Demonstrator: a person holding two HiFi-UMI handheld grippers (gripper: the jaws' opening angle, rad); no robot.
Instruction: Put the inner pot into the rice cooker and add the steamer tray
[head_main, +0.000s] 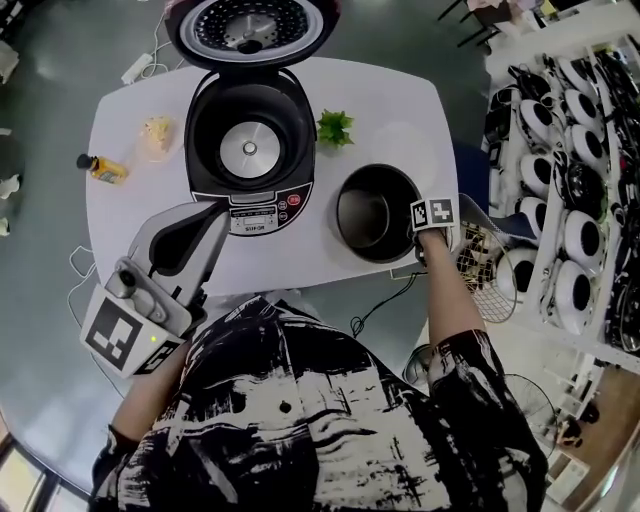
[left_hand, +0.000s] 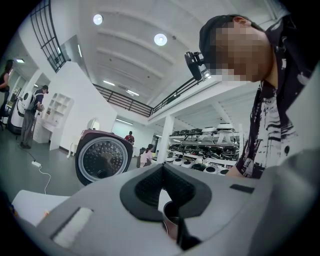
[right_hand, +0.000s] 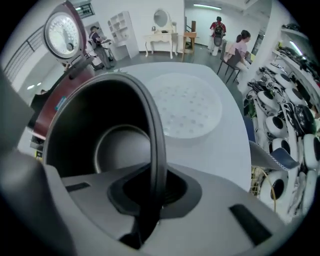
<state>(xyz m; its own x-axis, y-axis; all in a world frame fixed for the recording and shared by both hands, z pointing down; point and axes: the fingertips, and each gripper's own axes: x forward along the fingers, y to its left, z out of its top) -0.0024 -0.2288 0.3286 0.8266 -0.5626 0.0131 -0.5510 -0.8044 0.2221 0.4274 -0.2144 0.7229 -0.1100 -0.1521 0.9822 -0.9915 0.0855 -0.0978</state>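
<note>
The rice cooker (head_main: 250, 150) stands open on the white table (head_main: 130, 220), its lid (head_main: 250, 25) raised and its well bare. To its right sits the black inner pot (head_main: 375, 212). My right gripper (head_main: 428, 236) points down at the pot's right rim and is shut on it; in the right gripper view the rim (right_hand: 155, 135) runs between the pads of that gripper (right_hand: 157, 192). Behind the pot lies the white perforated steamer tray (right_hand: 187, 110). My left gripper (head_main: 205, 215) hovers at the table's near edge, aimed at the cooker, shut on nothing (left_hand: 162, 172).
A small green plant (head_main: 336, 127) stands between cooker and tray. A yellow bottle (head_main: 105, 168) and a pale lump (head_main: 157, 135) lie at the table's left. A wire basket (head_main: 490, 265) and shelves of cookers (head_main: 570, 150) crowd the right. A cable (head_main: 385, 300) hangs off the front edge.
</note>
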